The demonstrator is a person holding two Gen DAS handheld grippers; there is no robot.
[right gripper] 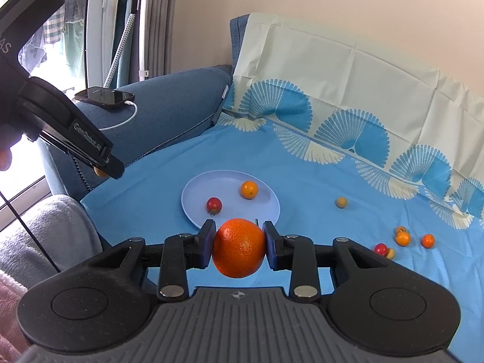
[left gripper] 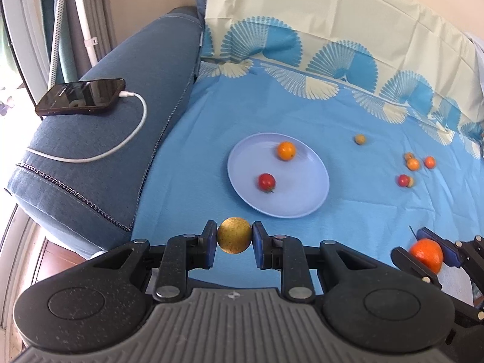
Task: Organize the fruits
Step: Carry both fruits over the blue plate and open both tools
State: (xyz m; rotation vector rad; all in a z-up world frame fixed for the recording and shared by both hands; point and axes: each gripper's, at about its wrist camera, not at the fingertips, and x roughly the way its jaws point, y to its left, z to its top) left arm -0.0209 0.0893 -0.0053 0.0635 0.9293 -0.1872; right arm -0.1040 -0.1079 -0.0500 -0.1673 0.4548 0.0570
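Note:
My left gripper (left gripper: pixel 234 236) is shut on a small yellow-brown round fruit (left gripper: pixel 234 235), held just short of the near rim of a pale blue plate (left gripper: pixel 299 193). On the plate lie a red cherry tomato (left gripper: pixel 266 181) and a small orange fruit (left gripper: pixel 286 150). My right gripper (right gripper: pixel 239 243) is shut on a large orange (right gripper: pixel 239 246), in front of the same plate (right gripper: pixel 196 193); the orange also shows at the left view's right edge (left gripper: pixel 426 255). Several small fruits (right gripper: pixel 403 238) lie loose on the blue cloth to the right, one yellow-brown fruit (right gripper: pixel 341 202) apart from them.
A blue sofa arm (left gripper: pixel 90 163) on the left carries a phone (left gripper: pixel 80 96) with a white charging cable (left gripper: pixel 133 133). A patterned cloth (left gripper: pixel 348 45) drapes up the backrest. A grey blanket (right gripper: pixel 45 236) lies near left. The left gripper's body (right gripper: pixel 60 127) crosses the right view's upper left.

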